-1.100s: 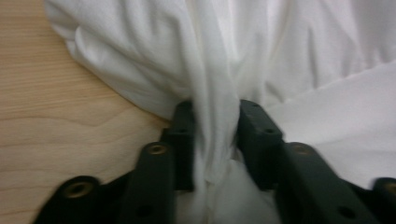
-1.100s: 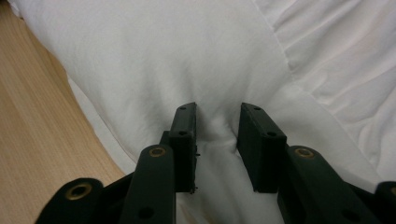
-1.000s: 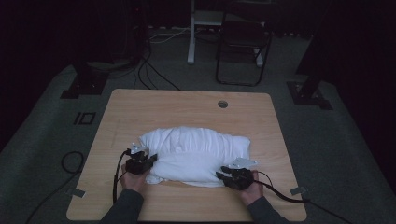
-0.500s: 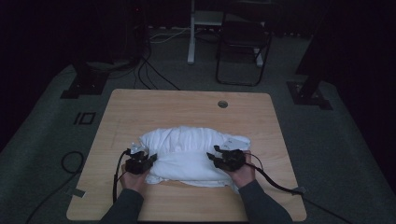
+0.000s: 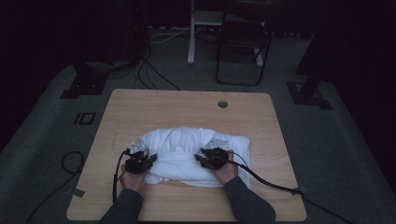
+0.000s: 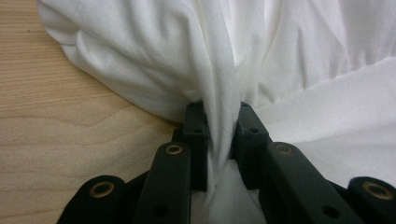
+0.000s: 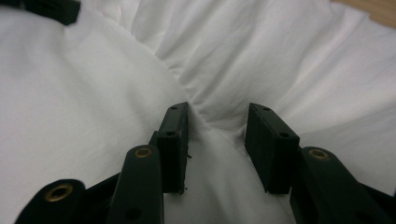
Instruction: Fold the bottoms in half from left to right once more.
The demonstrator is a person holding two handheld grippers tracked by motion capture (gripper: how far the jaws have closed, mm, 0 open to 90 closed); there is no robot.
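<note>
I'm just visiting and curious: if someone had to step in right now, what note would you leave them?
Left claw: shut on a bunched fold of the white cloth at its left edge.
Right claw: open, jaws resting on the cloth near its middle, nothing pinched.
Cloth: a rumpled heap on the near half of the table.
Done: one side gripped.
Left: probably grab with the right claw, then fold or smooth the cloth.

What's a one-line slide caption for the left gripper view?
Left gripper shut on a bunched fold of white cloth lying on the wooden table.
</note>
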